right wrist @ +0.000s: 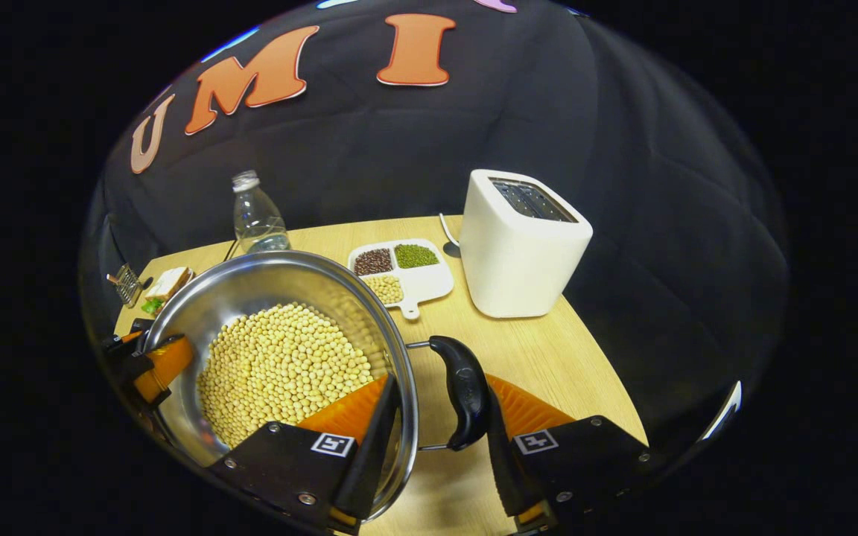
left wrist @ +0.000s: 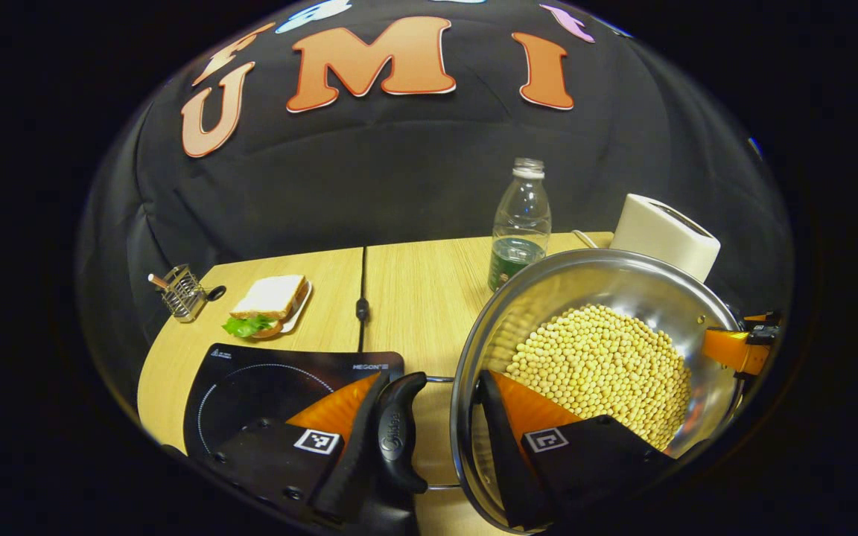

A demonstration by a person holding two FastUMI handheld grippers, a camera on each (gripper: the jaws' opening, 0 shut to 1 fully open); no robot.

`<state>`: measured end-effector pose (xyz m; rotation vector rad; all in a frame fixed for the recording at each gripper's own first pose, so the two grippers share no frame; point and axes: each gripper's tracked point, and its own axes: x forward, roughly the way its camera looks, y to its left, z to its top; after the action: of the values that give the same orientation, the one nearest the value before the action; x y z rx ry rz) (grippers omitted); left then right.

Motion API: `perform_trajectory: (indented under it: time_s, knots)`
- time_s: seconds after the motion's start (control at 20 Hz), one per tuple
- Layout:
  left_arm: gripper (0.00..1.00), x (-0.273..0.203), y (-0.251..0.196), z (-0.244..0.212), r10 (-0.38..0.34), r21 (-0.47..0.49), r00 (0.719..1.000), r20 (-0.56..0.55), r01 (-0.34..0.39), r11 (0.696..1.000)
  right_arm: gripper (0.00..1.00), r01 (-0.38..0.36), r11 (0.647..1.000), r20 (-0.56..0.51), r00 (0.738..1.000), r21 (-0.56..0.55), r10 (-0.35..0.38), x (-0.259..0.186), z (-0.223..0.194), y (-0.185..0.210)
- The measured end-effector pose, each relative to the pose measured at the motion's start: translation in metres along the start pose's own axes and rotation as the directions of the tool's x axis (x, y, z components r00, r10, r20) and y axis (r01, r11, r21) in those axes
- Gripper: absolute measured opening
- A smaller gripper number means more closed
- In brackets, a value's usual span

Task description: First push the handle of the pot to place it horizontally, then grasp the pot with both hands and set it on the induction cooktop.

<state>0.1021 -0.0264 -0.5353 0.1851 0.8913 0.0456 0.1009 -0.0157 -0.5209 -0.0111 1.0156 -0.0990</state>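
Note:
A steel pot [left wrist: 623, 279] full of pale soybeans [left wrist: 604, 365] is to the right of the black induction cooktop [left wrist: 265, 383] in the left gripper view. My left gripper [left wrist: 436, 428] is closed across the pot's black side handle [left wrist: 399, 435]: one finger is outside the handle, the other inside the rim. At the opposite side my right gripper [right wrist: 436, 432] grips likewise, with one finger inside the pot [right wrist: 250, 279] and one outside the other handle [right wrist: 466, 394]. Each view shows the other gripper across the pot, the right gripper [left wrist: 742, 346] and the left gripper [right wrist: 150, 365].
A clear bottle [left wrist: 520, 223] and a white toaster [right wrist: 522, 242] stand behind the pot. A divided dish of beans [right wrist: 414, 279] lies beside the toaster. A sandwich plate [left wrist: 272, 305] and a wire holder [left wrist: 182, 292] sit at the far left. A black cable [left wrist: 361, 305] runs to the cooktop.

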Motion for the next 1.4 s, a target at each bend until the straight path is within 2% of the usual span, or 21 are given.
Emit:
perform_trajectory:
  time_s: [0.25, 0.35, 0.4, 0.45, 0.5, 0.6, 0.65, 0.7, 0.8, 0.85, 0.9, 0.95, 1.0, 1.05, 1.1, 1.2, 1.25, 1.3, 1.4]
  knots:
    - [0.72, -0.023, 0.04, 0.012, 0.03, 0.012, 0.999, 0.026, -0.03, 0.999, 0.63, -0.026, 0.999, 0.027, 0.999, -0.02, 0.027, -0.021, 0.015, 0.036]
    - [0.76, -0.033, 0.059, 0.015, 0.044, -0.002, 0.999, 0.033, -0.044, 0.999, 0.63, -0.044, 0.998, 0.036, 0.998, -0.033, 0.046, -0.03, 0.021, 0.055]
    - [0.72, -0.038, 0.07, 0.016, 0.053, -0.008, 0.998, 0.037, -0.053, 0.999, 0.58, -0.053, 0.998, 0.041, 0.998, -0.041, 0.055, -0.035, 0.023, 0.065]
    - [0.72, -0.043, 0.08, 0.016, 0.063, -0.014, 0.997, 0.042, -0.062, 0.998, 0.58, -0.065, 0.997, 0.045, 0.997, -0.053, 0.067, -0.038, 0.025, 0.074]
    - [0.72, -0.046, 0.093, 0.017, 0.073, -0.019, 0.996, 0.047, -0.072, 0.997, 0.63, -0.078, 0.996, 0.053, 0.995, -0.049, 0.081, -0.042, 0.029, 0.085]
    - [0.75, -0.051, 0.113, 0.017, 0.091, -0.041, 0.994, 0.052, -0.089, 0.995, 0.55, -0.1, 0.993, 0.05, 0.993, -0.064, 0.104, -0.047, 0.029, 0.108]
    - [0.72, -0.055, 0.125, 0.015, 0.102, -0.043, 0.993, 0.056, -0.1, 0.994, 0.59, -0.107, 0.991, 0.052, 0.992, -0.077, 0.111, -0.051, 0.03, 0.119]
    - [0.75, -0.056, 0.137, 0.014, 0.111, -0.049, 0.992, 0.054, -0.109, 0.993, 0.59, -0.113, 0.989, 0.054, 0.991, -0.093, 0.119, -0.054, 0.032, 0.13]
    - [0.72, -0.062, 0.157, 0.011, 0.128, -0.069, 0.991, 0.05, -0.124, 0.99, 0.59, -0.128, 0.985, 0.061, 0.989, -0.114, 0.136, -0.055, 0.035, 0.148]
    - [0.75, -0.064, 0.167, 0.011, 0.138, -0.077, 0.989, 0.048, -0.134, 0.988, 0.55, -0.136, 0.983, 0.062, 0.988, -0.123, 0.144, -0.058, 0.037, 0.161]
    - [0.75, -0.067, 0.178, 0.011, 0.149, -0.079, 0.988, 0.05, -0.145, 0.986, 0.55, -0.145, 0.981, 0.065, 0.986, -0.131, 0.155, -0.059, 0.039, 0.172]
    - [0.78, -0.07, 0.188, 0.011, 0.162, -0.082, 0.985, 0.053, -0.157, 0.984, 0.59, -0.156, 0.978, 0.065, 0.984, -0.138, 0.166, -0.059, 0.04, 0.183]
    - [0.75, -0.072, 0.198, 0.011, 0.174, -0.084, 0.983, 0.053, -0.169, 0.982, 0.55, -0.167, 0.976, 0.067, 0.982, -0.142, 0.177, -0.06, 0.04, 0.192]
    - [0.75, -0.078, 0.207, 0.009, 0.187, -0.089, 0.981, 0.054, -0.182, 0.979, 0.55, -0.178, 0.973, 0.063, 0.98, -0.148, 0.188, -0.062, 0.04, 0.201]
    - [0.75, -0.081, 0.217, 0.009, 0.198, -0.09, 0.979, 0.052, -0.193, 0.977, 0.59, -0.187, 0.971, 0.062, 0.978, -0.152, 0.198, -0.064, 0.039, 0.21]
    - [0.75, -0.083, 0.233, 0.006, 0.217, -0.1, 0.975, 0.048, -0.211, 0.972, 0.59, -0.202, 0.965, 0.062, 0.975, -0.164, 0.214, -0.065, 0.039, 0.229]
    - [0.78, -0.086, 0.243, 0.003, 0.224, -0.105, 0.973, 0.045, -0.219, 0.97, 0.59, -0.208, 0.963, 0.06, 0.973, -0.173, 0.222, -0.063, 0.04, 0.237]
    - [0.75, -0.087, 0.25, 0.001, 0.231, -0.11, 0.972, 0.042, -0.226, 0.968, 0.59, -0.215, 0.96, 0.06, 0.972, -0.177, 0.228, -0.065, 0.04, 0.245]
    - [0.75, -0.09, 0.263, 0.0, 0.244, -0.115, 0.969, 0.038, -0.238, 0.964, 0.59, -0.227, 0.956, 0.061, 0.968, -0.188, 0.242, -0.064, 0.043, 0.261]
